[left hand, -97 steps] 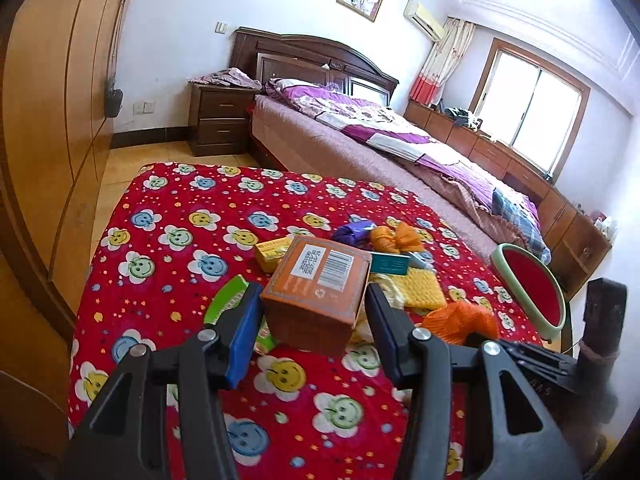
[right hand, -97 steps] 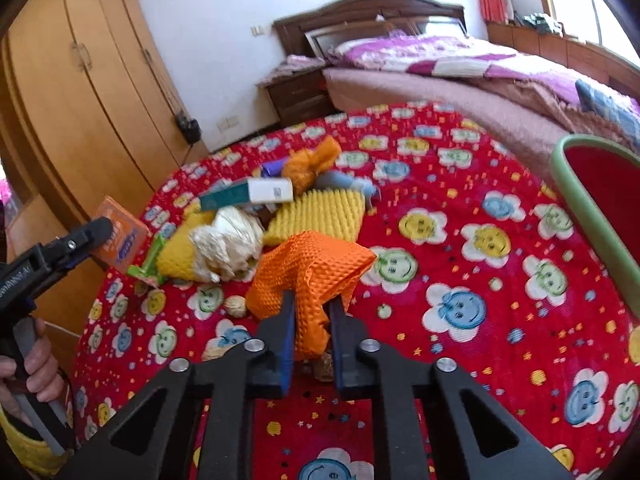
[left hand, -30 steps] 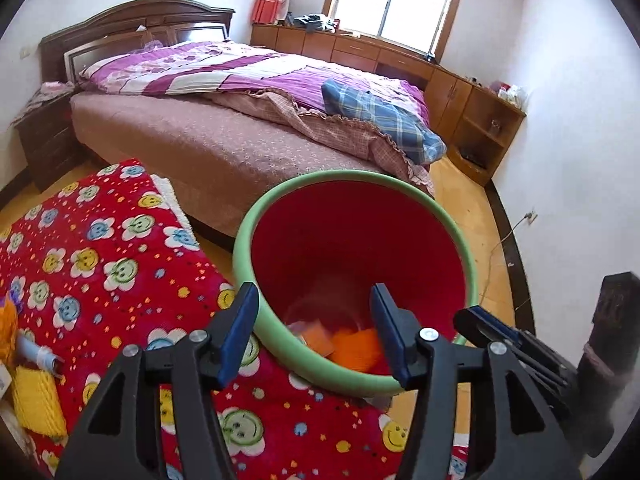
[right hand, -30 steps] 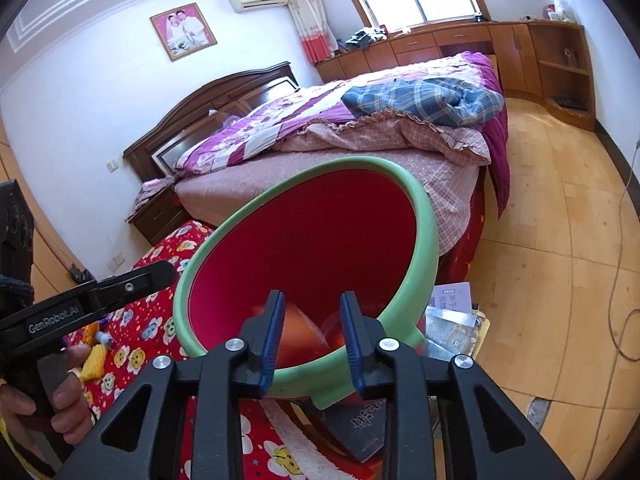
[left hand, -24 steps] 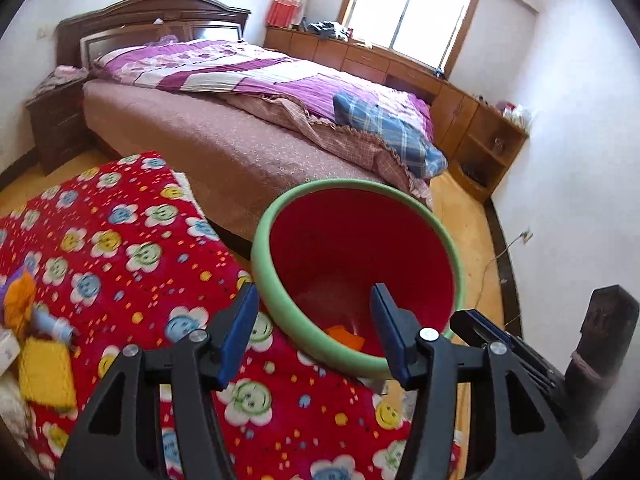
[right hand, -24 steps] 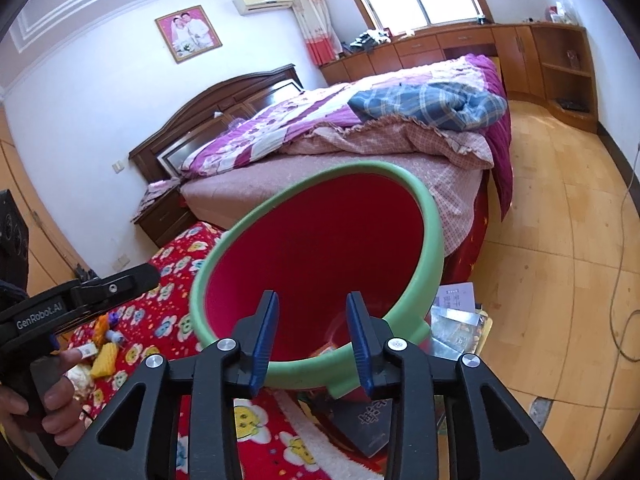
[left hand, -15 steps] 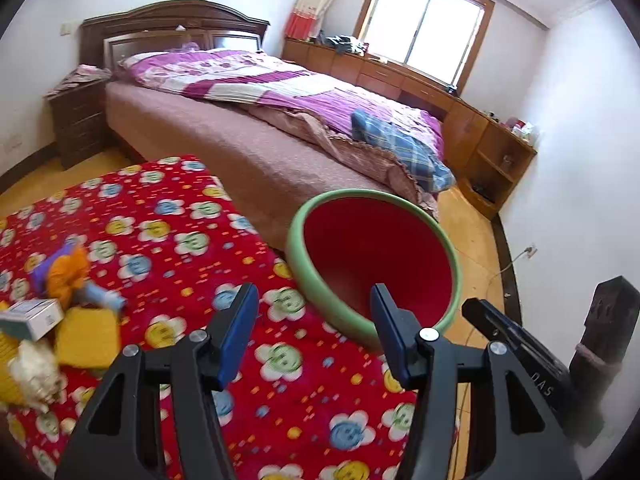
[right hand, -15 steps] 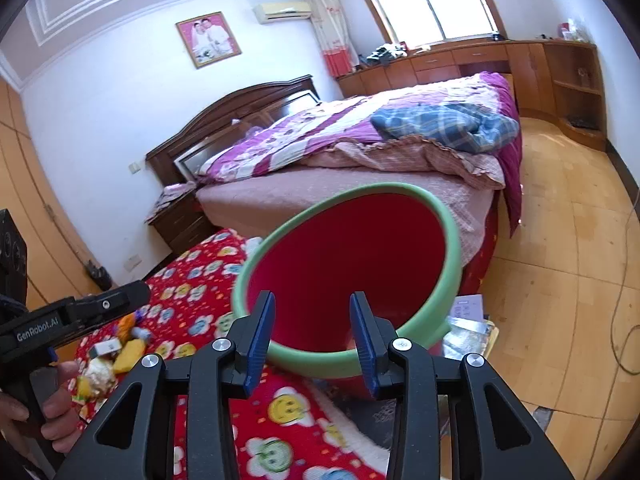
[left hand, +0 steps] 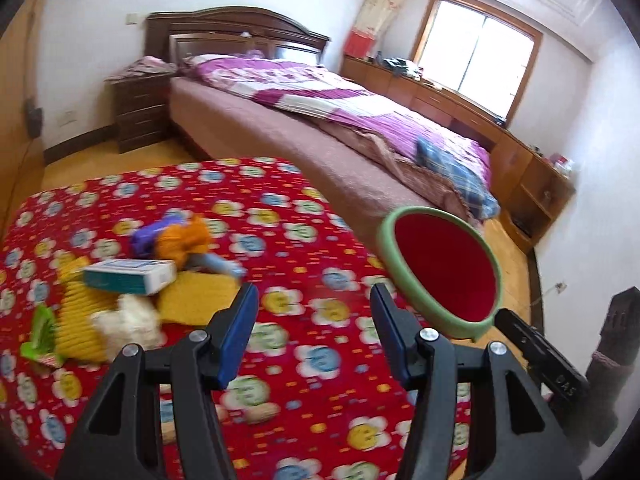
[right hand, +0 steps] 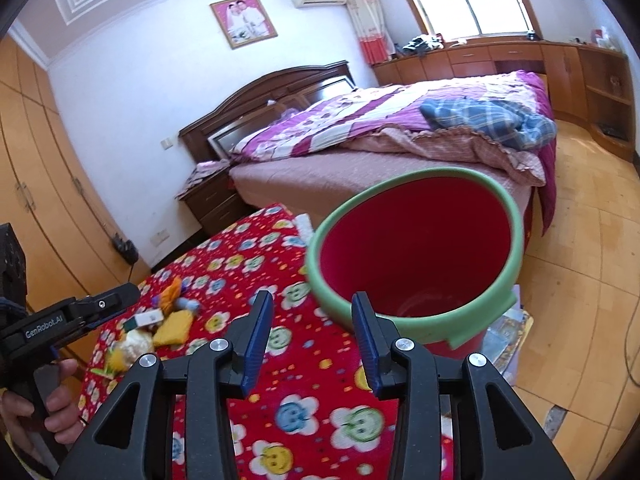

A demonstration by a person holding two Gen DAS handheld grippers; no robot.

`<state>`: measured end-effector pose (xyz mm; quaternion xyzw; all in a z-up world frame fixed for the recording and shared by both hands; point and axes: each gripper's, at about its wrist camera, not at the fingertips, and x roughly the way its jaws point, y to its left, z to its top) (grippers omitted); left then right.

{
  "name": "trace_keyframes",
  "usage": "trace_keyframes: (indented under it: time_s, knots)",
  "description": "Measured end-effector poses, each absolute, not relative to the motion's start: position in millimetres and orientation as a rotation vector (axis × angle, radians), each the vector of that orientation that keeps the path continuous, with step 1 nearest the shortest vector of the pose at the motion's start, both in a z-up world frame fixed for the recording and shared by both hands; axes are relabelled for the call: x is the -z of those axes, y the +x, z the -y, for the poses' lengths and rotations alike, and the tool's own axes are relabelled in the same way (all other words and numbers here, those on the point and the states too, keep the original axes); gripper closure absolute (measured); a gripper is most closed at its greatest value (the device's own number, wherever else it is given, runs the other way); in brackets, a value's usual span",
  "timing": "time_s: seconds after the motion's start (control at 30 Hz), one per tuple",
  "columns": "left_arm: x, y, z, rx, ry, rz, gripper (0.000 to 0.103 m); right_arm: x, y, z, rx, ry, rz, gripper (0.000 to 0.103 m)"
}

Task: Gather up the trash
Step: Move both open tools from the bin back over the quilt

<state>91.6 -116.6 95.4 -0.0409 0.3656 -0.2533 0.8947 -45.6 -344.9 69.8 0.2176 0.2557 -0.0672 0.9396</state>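
Observation:
A red bin with a green rim (left hand: 440, 272) (right hand: 416, 244) stands off the right edge of the red smiley-print cloth (left hand: 280, 240). On the cloth's left lies a trash heap: a teal-and-white box (left hand: 128, 276), yellow sponges (left hand: 200, 296), an orange wad (left hand: 184, 236), a purple wrapper (left hand: 148, 236), a crumpled white wad (left hand: 128, 320) and a green wrapper (left hand: 40, 328). My left gripper (left hand: 312, 332) is open and empty above the cloth, right of the heap. My right gripper (right hand: 310, 336) is empty, its jaws opening, just before the bin's near rim.
A large bed with a purple quilt (left hand: 320, 112) lies behind the cloth and the bin. A dark nightstand (left hand: 140, 108) stands by the headboard. Wardrobe doors (right hand: 36, 160) line the left wall. Papers (right hand: 508, 332) lie on the wooden floor beside the bin. A hand (right hand: 52, 400) grips the left tool.
Both grippers have drawn back from the bin, which held orange pieces a second ago. The left view has swung left, bringing the trash heap in. The right jaws have widened.

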Motion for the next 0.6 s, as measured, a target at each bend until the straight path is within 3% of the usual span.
trace_keyframes:
  time_s: [0.6]
  knots:
    - [-63.6, 105.1, -42.3, 0.132, -0.091, -0.795, 0.045, -63.3, -31.3, 282.1, 0.052, 0.381, -0.605, 0.054]
